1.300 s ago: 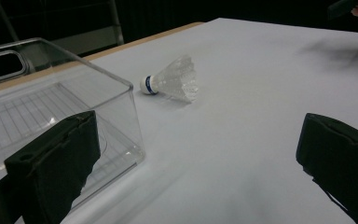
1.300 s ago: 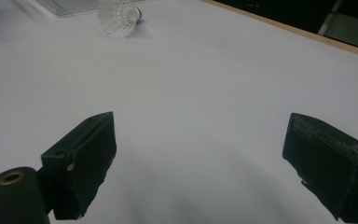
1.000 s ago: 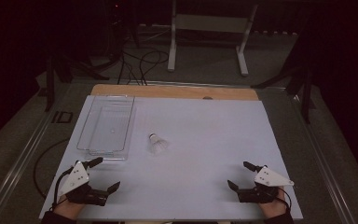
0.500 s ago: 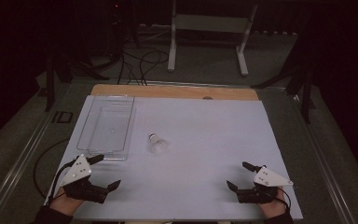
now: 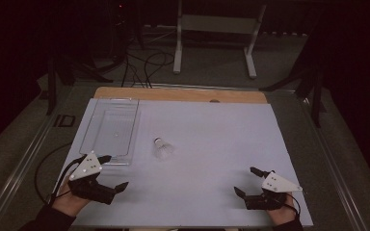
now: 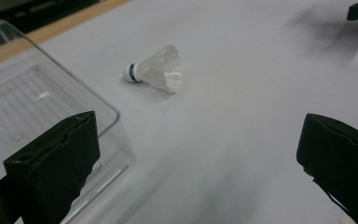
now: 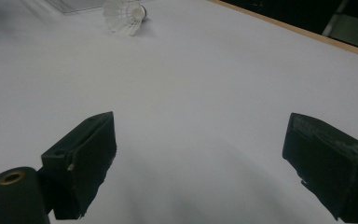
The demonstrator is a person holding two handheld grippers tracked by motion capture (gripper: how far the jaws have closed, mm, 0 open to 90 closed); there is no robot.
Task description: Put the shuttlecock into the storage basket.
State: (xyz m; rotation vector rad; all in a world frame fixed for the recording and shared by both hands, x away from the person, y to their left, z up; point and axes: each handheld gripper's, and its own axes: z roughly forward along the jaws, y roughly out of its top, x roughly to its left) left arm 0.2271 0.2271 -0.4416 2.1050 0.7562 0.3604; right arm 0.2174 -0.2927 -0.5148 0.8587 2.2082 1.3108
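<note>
White and feather-light, the shuttlecock lies on its side just right of the clear tray, so the wide-spread left gripper should pinch its cork gently, while the right gripper gapes idle.

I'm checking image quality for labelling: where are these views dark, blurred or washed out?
High view: surroundings nearly black, the table evenly lit, the shuttlecock small and soft. Left gripper view: the near jaws are soft; the shuttlecock is fairly sharp, and the clear tray shows pale reflections. Right gripper view: the white surface looks washed out, with a dim shadow between the jaws.
</note>
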